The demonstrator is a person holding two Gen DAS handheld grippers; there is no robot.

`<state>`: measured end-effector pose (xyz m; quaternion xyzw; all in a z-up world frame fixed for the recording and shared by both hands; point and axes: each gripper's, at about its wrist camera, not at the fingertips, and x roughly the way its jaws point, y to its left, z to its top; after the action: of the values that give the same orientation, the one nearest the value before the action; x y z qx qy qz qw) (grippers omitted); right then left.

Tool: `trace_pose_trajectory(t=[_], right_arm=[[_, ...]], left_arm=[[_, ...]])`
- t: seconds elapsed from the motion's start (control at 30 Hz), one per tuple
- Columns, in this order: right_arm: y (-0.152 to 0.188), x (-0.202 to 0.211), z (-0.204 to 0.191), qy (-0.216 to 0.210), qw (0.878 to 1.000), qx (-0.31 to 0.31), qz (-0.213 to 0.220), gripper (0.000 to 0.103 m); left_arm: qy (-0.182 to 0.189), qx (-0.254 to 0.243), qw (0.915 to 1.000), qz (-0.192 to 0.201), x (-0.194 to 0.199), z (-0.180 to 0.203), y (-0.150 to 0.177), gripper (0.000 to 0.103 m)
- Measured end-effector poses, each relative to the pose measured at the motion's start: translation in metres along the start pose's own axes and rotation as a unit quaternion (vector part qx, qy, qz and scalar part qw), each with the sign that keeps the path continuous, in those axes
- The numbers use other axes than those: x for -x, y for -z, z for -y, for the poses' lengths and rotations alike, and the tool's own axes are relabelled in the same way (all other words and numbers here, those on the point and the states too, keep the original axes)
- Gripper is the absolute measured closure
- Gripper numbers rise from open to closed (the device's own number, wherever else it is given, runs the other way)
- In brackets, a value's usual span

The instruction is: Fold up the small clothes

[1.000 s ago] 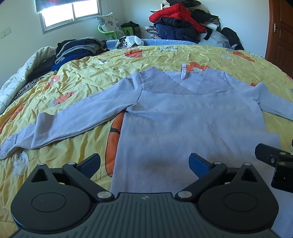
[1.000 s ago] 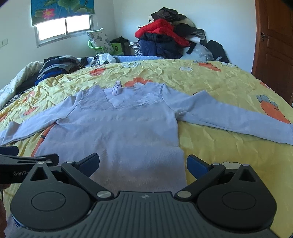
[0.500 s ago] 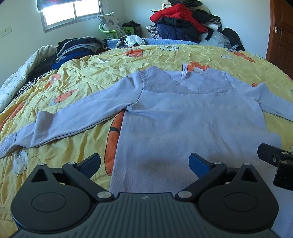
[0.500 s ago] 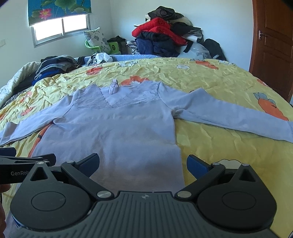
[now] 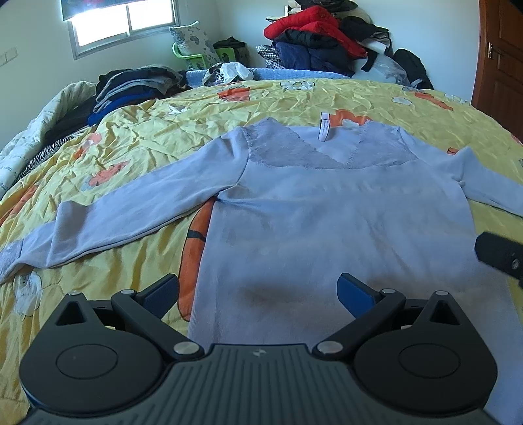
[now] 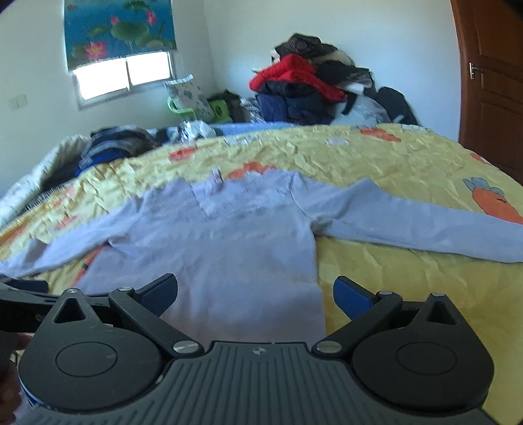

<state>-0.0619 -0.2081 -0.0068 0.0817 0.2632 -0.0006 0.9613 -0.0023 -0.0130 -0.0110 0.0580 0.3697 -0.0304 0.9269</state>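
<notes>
**flat top, two empty grippers, an easy place to bunch it**

the pale blue top (image 5: 327,212) lay flat across the middle of the frame on the yellow bedspread (image 5: 147,137), sleeves out. the left gripper (image 5: 258,291) and right gripper (image 6: 255,291) hung over its hem, jaws spread, holding nothing. a pinch catching the bedspread too would likely drag both and wrinkle the fold.

White walls (image 6: 376,39), bright window (image 5: 127,23) (flower blind (image 6: 117,29) above), brown door (image 6: 490,81), bed in yellow quilt (image 5: 327,94).
</notes>
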Motion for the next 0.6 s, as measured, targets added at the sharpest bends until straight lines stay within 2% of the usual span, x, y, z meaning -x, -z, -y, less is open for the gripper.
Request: trace_pose_trajectory(t=[0.1,0.23,0.43,0.6], right_arm=[[-0.003,0.000,0.006,-0.010,1.000,-0.009,0.005,0.000],[-0.008,-0.005,0.016,0.001,1.000,-0.028,-0.008,0.000],[-0.009,-0.005,0.040,0.014,0.999,-0.048,0.002,0.000],[-0.011,-0.002,0.075,0.047,0.995,-0.090,0.010,0.000]], left_arm=[[-0.001,-0.003,1.0000,0.003,-0.002,0.002,-0.003,0.000],[-0.001,-0.005,1.0000,0.004,-0.004,0.004,-0.006,0.000],[-0.004,-0.011,0.9999,0.007,-0.009,0.008,-0.012,0.000],[0.004,-0.013,0.9999,0.009,-0.009,0.010,-0.013,0.000]])
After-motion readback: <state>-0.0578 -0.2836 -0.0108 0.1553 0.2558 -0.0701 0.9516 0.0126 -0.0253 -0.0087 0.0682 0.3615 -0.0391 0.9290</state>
